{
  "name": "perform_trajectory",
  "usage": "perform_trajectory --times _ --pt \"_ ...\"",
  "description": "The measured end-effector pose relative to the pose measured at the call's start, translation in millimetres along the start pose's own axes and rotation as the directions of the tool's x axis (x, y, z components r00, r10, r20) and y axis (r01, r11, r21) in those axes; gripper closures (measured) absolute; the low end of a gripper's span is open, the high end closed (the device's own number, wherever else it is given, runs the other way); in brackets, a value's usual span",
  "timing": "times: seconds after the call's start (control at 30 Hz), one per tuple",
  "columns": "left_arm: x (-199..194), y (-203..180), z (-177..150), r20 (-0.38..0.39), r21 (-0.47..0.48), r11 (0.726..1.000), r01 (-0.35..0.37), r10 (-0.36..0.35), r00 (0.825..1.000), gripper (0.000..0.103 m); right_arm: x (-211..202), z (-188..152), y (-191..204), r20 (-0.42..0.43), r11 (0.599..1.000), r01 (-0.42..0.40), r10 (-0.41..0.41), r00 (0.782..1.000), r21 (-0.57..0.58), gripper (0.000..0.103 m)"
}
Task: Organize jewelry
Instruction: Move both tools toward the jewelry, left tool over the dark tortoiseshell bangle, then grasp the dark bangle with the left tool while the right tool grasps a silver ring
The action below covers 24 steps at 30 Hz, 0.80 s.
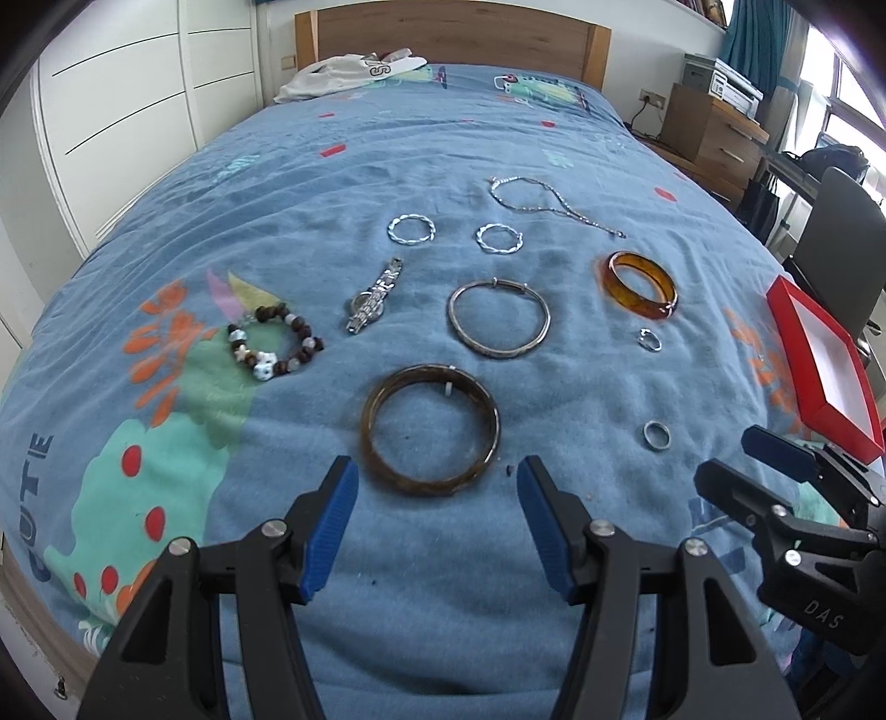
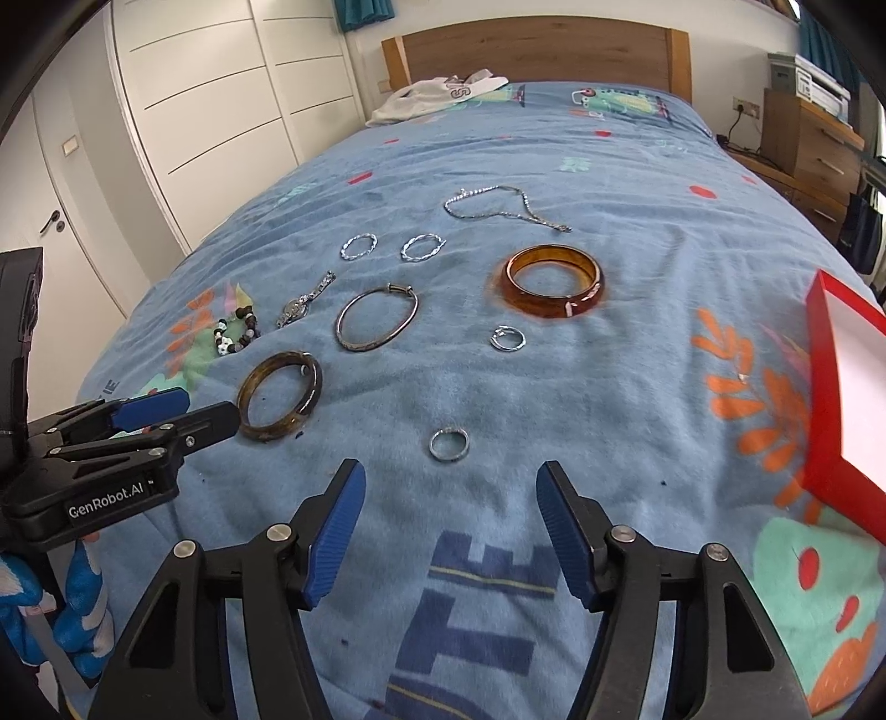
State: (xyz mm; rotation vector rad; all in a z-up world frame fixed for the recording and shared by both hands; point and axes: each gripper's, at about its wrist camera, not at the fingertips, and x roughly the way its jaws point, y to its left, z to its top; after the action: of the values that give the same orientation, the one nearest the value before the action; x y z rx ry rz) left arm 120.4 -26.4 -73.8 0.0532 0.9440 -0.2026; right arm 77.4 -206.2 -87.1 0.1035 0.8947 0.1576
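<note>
Jewelry lies spread on a blue bedspread (image 1: 310,183). My left gripper (image 1: 437,471) is open and empty just short of a dark brown bangle (image 1: 429,428). My right gripper (image 2: 449,476) is open and empty just short of a small silver ring (image 2: 449,444). Farther off lie a thin silver bangle (image 1: 498,317), an amber bangle (image 2: 552,281), a beaded bracelet (image 1: 275,343), a watch (image 1: 375,296), two twisted silver hoops (image 1: 411,230) (image 1: 499,238), a chain necklace (image 1: 545,202) and a second small ring (image 2: 508,338). A red box with a white inside (image 2: 825,387) sits at the right.
A white garment (image 1: 354,75) lies by the wooden headboard (image 1: 454,33). White wardrobe doors (image 2: 221,111) stand at the left. A wooden drawer unit (image 1: 714,133) and a dark chair (image 1: 841,238) stand to the bed's right.
</note>
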Motion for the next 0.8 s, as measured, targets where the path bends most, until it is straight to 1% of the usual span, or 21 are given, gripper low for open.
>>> perform_trajectory --times 0.27,0.5,0.63,0.8 --pt "19 -6 6 -0.012 0.014 1.0 0.008 -0.008 1.0 0.046 24 7 -1 -0.026 0.999 -0.033 0.033 0.999 -0.01 0.047" --pt "35 -7 9 -0.018 0.016 0.999 0.048 -0.048 0.999 0.046 42 11 -6 -0.047 0.998 -0.057 0.057 0.997 -0.011 0.055" --pt "42 -9 12 -0.023 0.028 0.998 0.061 -0.061 0.998 0.046 51 13 -7 -0.057 0.998 -0.064 0.063 0.996 -0.021 0.057" --pt "58 -8 13 -0.061 0.016 0.998 0.061 -0.06 0.996 0.046 60 11 -9 -0.074 0.998 -0.062 0.06 0.995 -0.029 0.059"
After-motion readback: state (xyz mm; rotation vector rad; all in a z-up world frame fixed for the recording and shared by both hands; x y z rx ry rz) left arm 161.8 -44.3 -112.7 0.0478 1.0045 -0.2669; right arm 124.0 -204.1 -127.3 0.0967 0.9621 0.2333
